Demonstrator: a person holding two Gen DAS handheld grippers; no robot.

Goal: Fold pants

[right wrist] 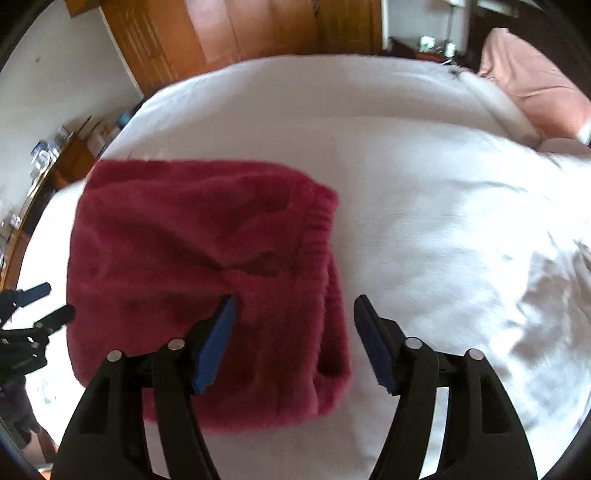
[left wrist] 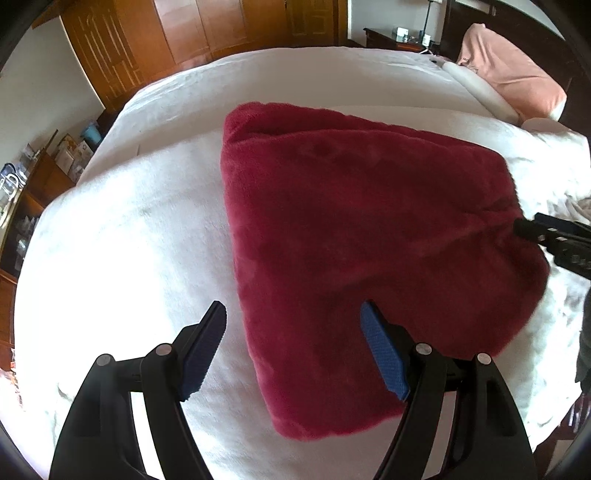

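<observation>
Dark red fleece pants [left wrist: 354, 236] lie folded into a thick bundle on the white bed [left wrist: 140, 229]. In the right wrist view the pants [right wrist: 177, 258] show their ribbed waistband on the right side. My left gripper [left wrist: 293, 314] is open and empty, jaws straddling the bundle's near left edge. My right gripper [right wrist: 295, 306] is open and empty above the bundle's waistband edge. The right gripper shows at the right edge of the left wrist view [left wrist: 532, 225], its tip at the bundle's right corner. The left gripper shows at the left edge of the right wrist view [right wrist: 51, 302].
A pink pillow [left wrist: 513, 77] and a white bolster [left wrist: 476, 88] lie at the bed's far right. Wooden wardrobes [left wrist: 177, 33] stand behind the bed. A cluttered wooden dresser [left wrist: 33, 192] stands at the left. A nightstand [left wrist: 399, 37] is at the back right.
</observation>
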